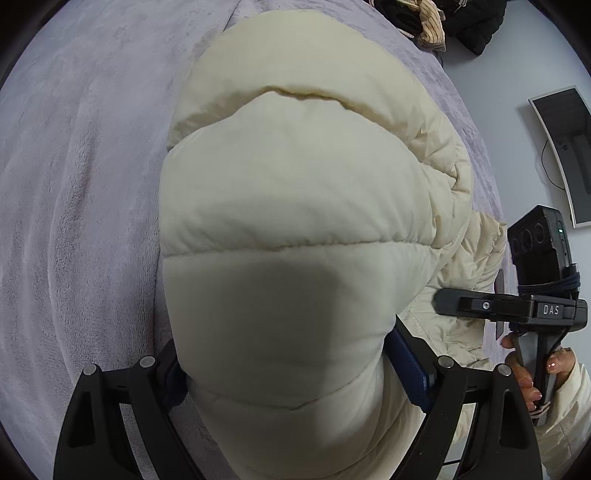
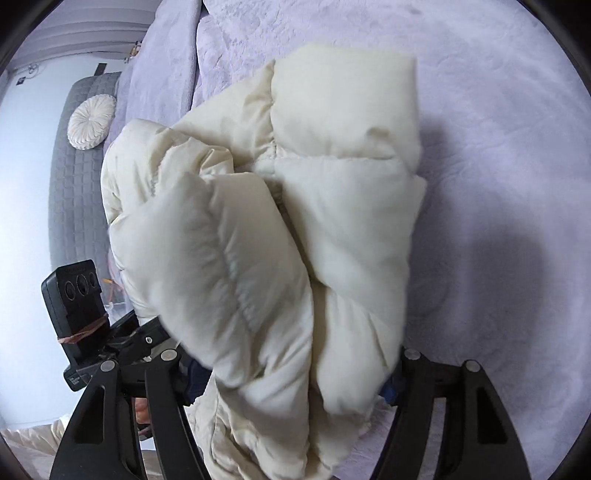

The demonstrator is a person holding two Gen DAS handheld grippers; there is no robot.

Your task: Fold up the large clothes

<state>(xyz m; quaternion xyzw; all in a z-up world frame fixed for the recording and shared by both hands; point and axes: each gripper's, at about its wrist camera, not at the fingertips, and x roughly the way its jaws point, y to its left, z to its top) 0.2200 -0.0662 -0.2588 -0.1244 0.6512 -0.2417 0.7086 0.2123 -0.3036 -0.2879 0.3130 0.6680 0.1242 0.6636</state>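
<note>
Cream puffer jacket (image 1: 295, 206) bunched on the lavender bed (image 1: 74, 184), held at its near end by both grippers. Left gripper (image 1: 291, 373) clamps a padded fold; right gripper (image 2: 295, 373) clamps another thick fold. Dark clothes (image 1: 472, 22) lie at the bed's far corner.

Bed w/ plush lilac blanket (image 1: 81, 177) fills most of both views. Grey quilted headboard (image 2: 74, 192) at one end, round cream pleated cushion (image 2: 91, 121) against it, lilac pillow (image 2: 166, 62) beside. Pale wall (image 1: 517, 74) w/ dark wall-mounted screen (image 1: 565, 155), cable hanging below. Dark and striped clothes pile (image 1: 461, 22) at far bed edge. Soft, even light.
</note>
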